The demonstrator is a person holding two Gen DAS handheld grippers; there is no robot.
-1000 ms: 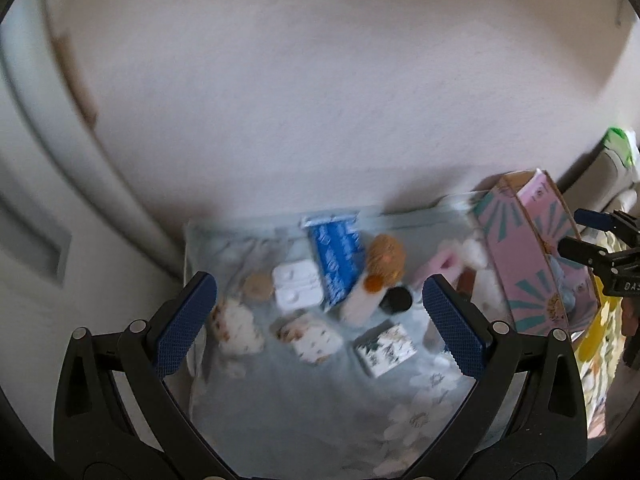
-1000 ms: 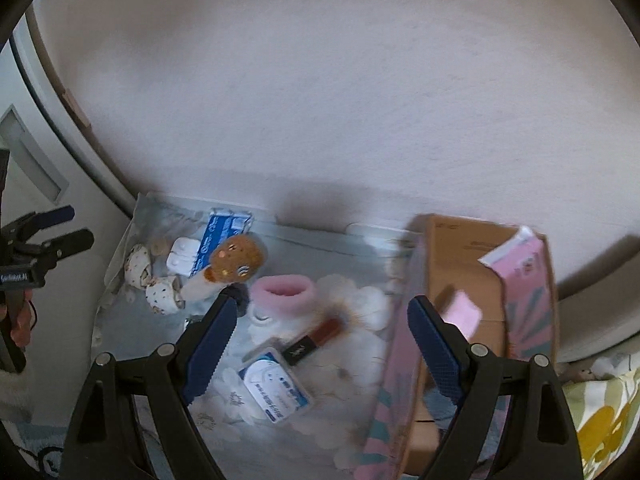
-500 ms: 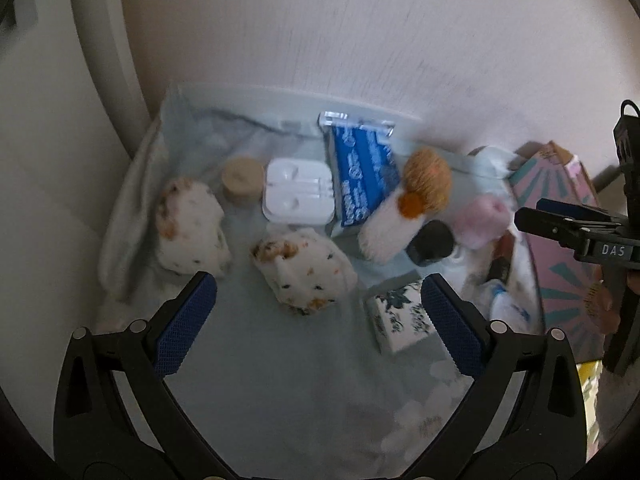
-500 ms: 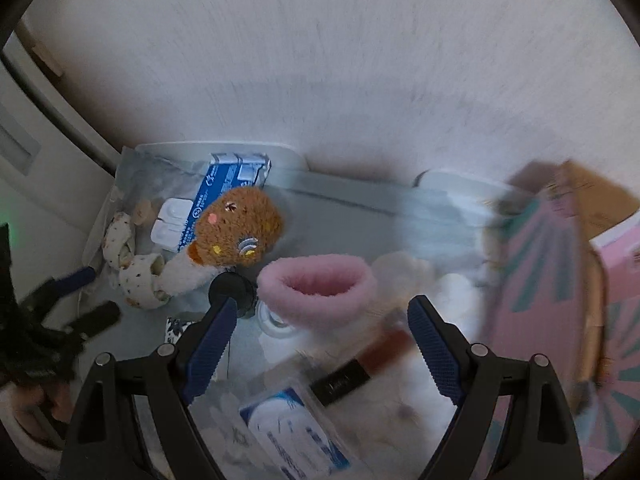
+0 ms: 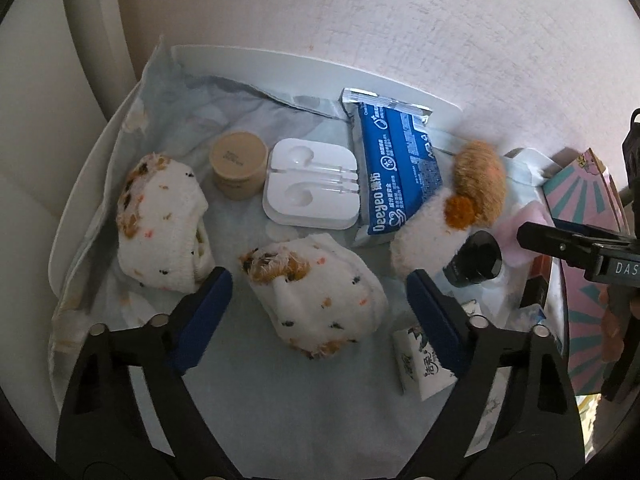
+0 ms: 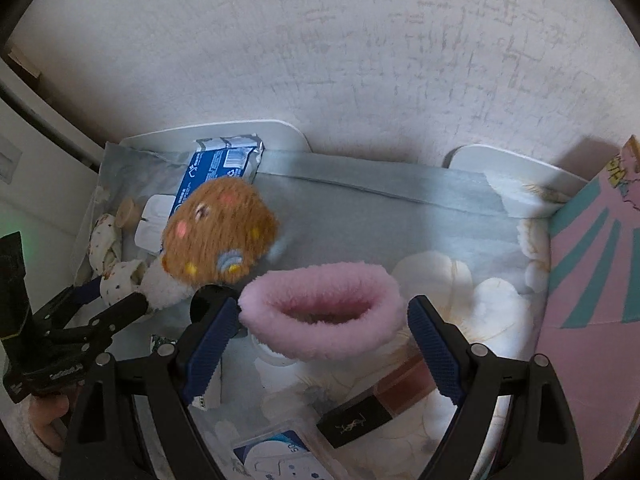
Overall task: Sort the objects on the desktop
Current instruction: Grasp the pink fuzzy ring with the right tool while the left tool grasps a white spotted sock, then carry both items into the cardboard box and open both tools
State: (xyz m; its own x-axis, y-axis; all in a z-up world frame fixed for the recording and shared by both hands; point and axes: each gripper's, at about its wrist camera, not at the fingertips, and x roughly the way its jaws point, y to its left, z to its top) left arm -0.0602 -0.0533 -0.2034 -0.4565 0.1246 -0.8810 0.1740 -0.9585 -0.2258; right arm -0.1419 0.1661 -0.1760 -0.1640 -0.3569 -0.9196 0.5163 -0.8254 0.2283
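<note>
The left claw (image 5: 316, 300) points down at the cloth-covered bench with its jaws apart; they have just been closing, and a rolled speckled sock (image 5: 320, 300) lies between the blue pads (image 5: 200, 312), which do not yet press on it. A second speckled sock (image 5: 160, 220) lies just beyond the left pad, near the left edge of the bench (image 5: 72, 208). Behind the socks, toward the back edge, stand a small tan jar (image 5: 239, 164), a white earphone case (image 5: 312, 182) just beside it, and a blue tissue pack (image 5: 396, 172) touching the case. A brown and white plush toy (image 5: 452, 208) lies tilted against the pack, with a black round cap (image 5: 476, 260) close beside it. A small patterned box (image 5: 420, 364) sits under the right pad. The right claw (image 6: 324, 328) also points down with its jaws apart, and a fluffy pink cuff (image 6: 320, 312) lies between its pads without being squeezed. Nearer the front edge lie a dark lipstick (image 6: 376, 408) and a blue and white card case (image 6: 280, 456). A pink cardboard box (image 6: 592, 320) with teal rays stands at the right edge of the bench. At the lower left of the right wrist view, a hand (image 6: 44, 412) in a fuzzy white sleeve holds the left claw.
</note>
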